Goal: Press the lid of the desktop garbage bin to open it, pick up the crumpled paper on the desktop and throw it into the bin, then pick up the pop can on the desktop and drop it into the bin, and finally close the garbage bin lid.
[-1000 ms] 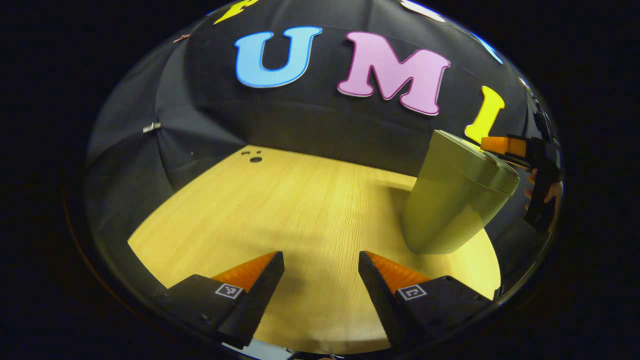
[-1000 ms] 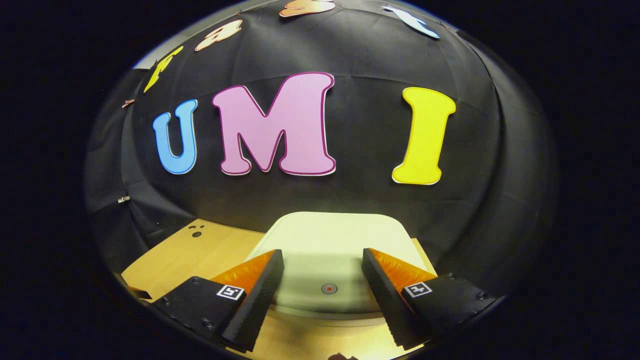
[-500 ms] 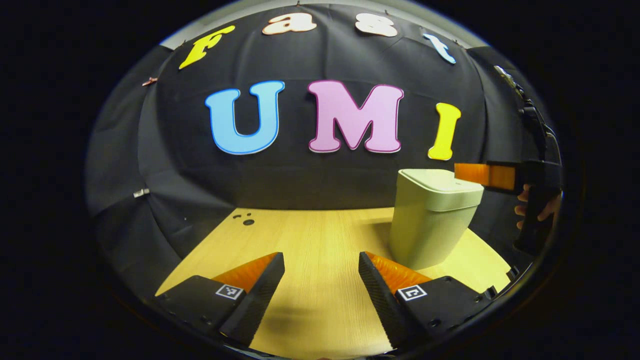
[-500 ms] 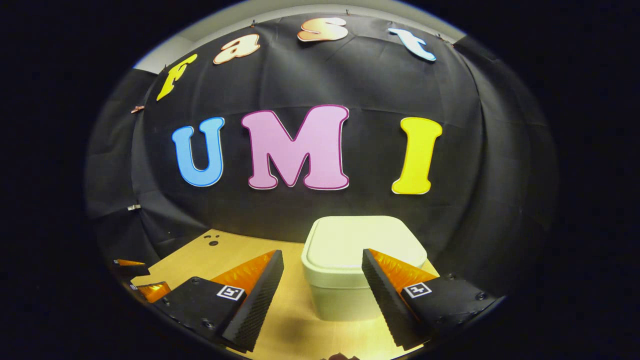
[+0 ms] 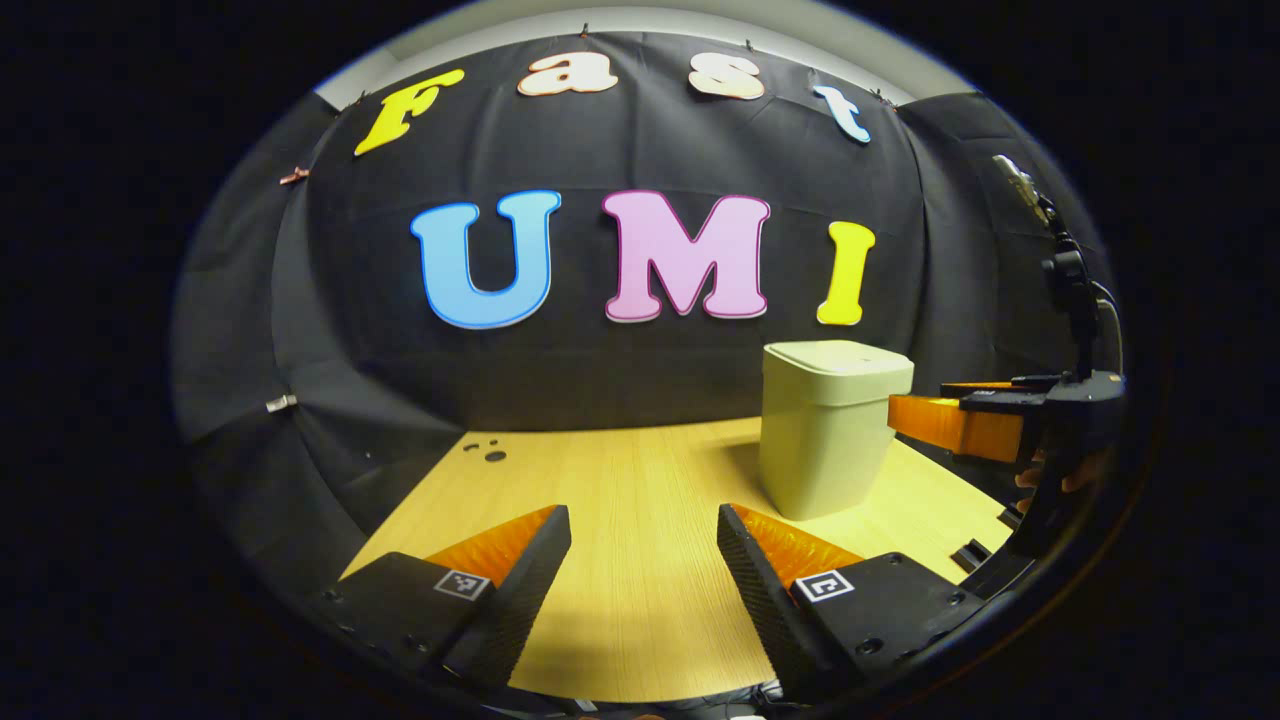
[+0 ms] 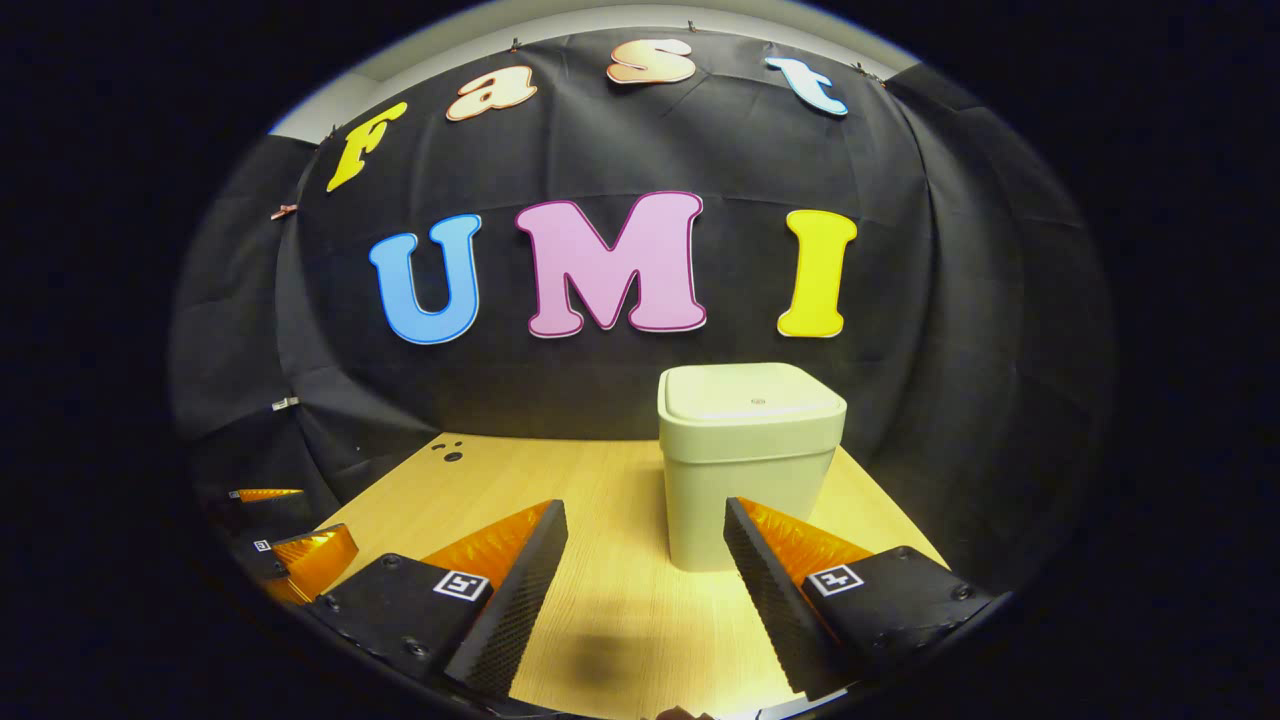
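1 bin point(image 6: 748, 470), lid point(image 6: 750, 391) down; 2 grippers, both spread, w/ nothing held.

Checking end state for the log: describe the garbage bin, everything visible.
The garbage bin is pale greenish-white, plastic by its look, a squarish tub tapering toward the base, with rounded corners. Its flat lid is shut and sits flush, overhanging the body as a rim, with a small round mark near its centre. It stands upright on the wooden desktop, close to the black cloth wall. Nothing touches it; both grippers are off it, jaws apart.
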A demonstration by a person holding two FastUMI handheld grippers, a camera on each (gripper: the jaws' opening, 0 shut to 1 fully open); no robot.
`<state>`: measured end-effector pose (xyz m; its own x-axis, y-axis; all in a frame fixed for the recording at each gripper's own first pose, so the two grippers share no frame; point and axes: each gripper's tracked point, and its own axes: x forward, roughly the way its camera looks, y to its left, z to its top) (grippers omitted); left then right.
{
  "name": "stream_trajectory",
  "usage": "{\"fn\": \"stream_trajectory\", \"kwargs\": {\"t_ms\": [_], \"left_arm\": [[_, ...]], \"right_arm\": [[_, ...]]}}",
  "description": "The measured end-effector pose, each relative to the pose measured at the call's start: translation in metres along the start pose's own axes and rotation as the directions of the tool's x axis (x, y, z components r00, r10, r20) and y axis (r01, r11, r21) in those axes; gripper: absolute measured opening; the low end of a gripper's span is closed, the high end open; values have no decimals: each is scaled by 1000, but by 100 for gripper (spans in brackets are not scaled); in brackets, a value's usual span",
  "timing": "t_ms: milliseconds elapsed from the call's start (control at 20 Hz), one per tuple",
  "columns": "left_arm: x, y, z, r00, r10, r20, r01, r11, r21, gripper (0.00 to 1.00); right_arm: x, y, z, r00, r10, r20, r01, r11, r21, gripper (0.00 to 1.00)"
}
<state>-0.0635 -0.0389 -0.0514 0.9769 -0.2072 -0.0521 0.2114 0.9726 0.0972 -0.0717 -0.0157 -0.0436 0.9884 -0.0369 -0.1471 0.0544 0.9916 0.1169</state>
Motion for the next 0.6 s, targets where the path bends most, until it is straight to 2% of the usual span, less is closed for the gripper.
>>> {"fn": "stream_trajectory", "kwargs": {"t_ms": [250,500,600], "left_arm": [[-17,3,-6,1000,-5,6,5,999,-36,95],[-23,13,-22,999,37,-32,-37,999,-20,95],[-25,9,-28,999,22,-46,-24,999,-46,95]], "right_arm": [[-32,6,-37,998,-20,-58,17,998,-63,99],[-52,5,-55,996,-49,-79,42,995,-86,99],[-56,8,-60,995,-44,-87,37,996,-83,99]]}}
